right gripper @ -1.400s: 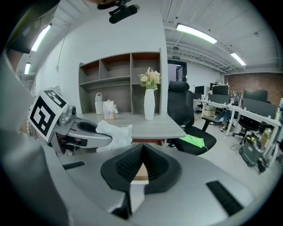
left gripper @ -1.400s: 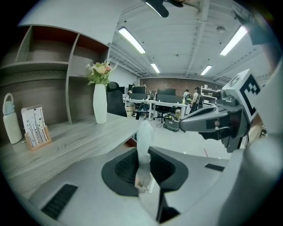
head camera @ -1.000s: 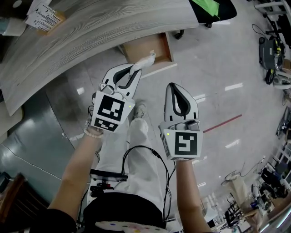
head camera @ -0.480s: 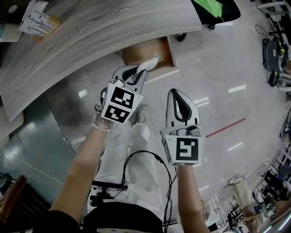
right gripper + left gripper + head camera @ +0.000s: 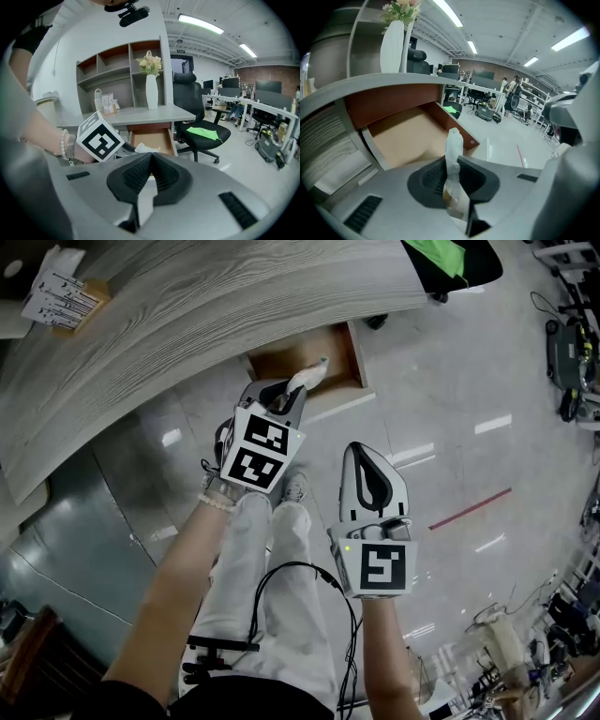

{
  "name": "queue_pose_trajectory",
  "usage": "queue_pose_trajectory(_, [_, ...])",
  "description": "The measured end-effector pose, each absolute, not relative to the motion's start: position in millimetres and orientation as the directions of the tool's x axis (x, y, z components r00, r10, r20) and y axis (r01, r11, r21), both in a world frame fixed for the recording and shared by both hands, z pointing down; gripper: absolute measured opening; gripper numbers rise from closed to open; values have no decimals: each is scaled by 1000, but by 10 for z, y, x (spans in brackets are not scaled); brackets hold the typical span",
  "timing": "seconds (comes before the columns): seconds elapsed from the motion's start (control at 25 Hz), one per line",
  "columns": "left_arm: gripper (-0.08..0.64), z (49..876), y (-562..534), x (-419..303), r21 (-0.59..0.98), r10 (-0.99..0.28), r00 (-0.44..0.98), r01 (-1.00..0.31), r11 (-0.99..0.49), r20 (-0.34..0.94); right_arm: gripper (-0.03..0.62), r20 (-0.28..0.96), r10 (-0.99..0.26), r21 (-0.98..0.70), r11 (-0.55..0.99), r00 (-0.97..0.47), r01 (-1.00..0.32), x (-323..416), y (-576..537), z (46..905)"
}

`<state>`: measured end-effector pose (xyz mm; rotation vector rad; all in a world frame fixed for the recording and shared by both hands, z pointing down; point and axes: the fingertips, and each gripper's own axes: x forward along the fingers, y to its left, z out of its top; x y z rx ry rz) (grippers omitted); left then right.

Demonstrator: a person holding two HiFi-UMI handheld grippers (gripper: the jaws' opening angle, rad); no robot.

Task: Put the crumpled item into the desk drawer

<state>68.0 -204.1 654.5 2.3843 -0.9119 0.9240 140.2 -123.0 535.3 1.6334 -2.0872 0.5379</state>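
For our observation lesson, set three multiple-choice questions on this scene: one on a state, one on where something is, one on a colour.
1. The brown wooden desk drawer is:
A. Open
B. Shut
C. Taken out of the desk

2. Where is the white crumpled paper item?
A. Lying in the drawer
B. Between the left gripper's jaws
C. On the floor

3. What colour is the cloth on the black office chair's seat?
A. Red
B. Green
C. Blue

Answers:
1 A: it is pulled out, and its bare bottom shows.
2 B: the left gripper view shows the jaws pinching it.
3 B: it is bright green in the right gripper view.
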Motion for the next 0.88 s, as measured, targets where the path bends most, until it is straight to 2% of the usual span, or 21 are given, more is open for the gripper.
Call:
queue_pose_trajectory(0.6, [72, 6770, -2043, 894, 79, -367, 500, -668, -740, 784, 5, 575, -796, -57, 189, -187, -980, 1423, -1182, 5512])
queue_pose_trajectory(0.8, [99, 6771, -2017, 910, 85, -368, 501, -673, -735, 783, 5, 566, -801, -76, 187, -197, -979, 1437, -1146, 5493])
queue_pose_trajectory(0.88, [133, 6777, -2005, 912, 92, -365, 504, -673, -733, 783, 5, 575, -799, -61, 177, -179, -982, 1479, -1131, 5501])
